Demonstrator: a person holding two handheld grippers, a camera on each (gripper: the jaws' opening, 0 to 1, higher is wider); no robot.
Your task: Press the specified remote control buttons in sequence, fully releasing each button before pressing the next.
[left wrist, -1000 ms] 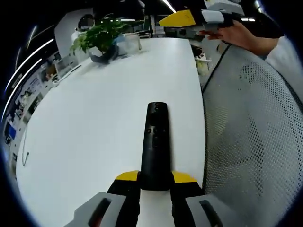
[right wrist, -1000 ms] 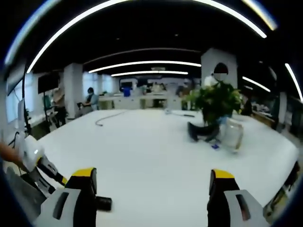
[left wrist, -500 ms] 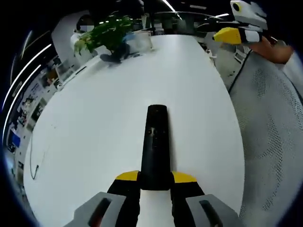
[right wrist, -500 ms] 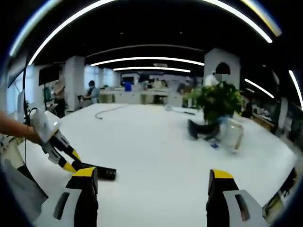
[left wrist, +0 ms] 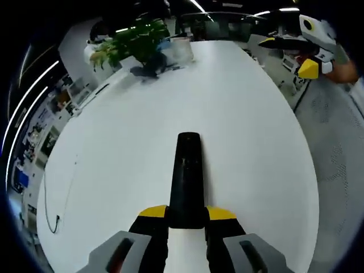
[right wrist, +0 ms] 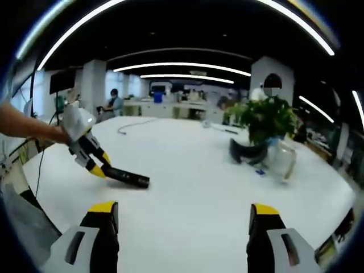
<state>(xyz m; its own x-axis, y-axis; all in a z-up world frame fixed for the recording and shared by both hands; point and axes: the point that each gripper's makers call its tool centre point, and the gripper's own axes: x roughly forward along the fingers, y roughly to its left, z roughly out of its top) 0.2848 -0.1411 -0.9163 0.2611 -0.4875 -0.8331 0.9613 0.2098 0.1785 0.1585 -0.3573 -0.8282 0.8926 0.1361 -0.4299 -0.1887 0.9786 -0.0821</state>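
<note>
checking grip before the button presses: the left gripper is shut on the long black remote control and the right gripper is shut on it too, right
Not quite. The left gripper is shut on the long black remote control, but the right gripper is open and holds nothing, as the right gripper view shows.

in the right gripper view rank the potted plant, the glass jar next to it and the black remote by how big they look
1. Potted plant, largest.
2. Black remote, long but thin.
3. Glass jar, close to the remote in apparent size, so that order is unsure.
The remote, held in the left gripper, looks nearer the camera, which inflates it.
</note>
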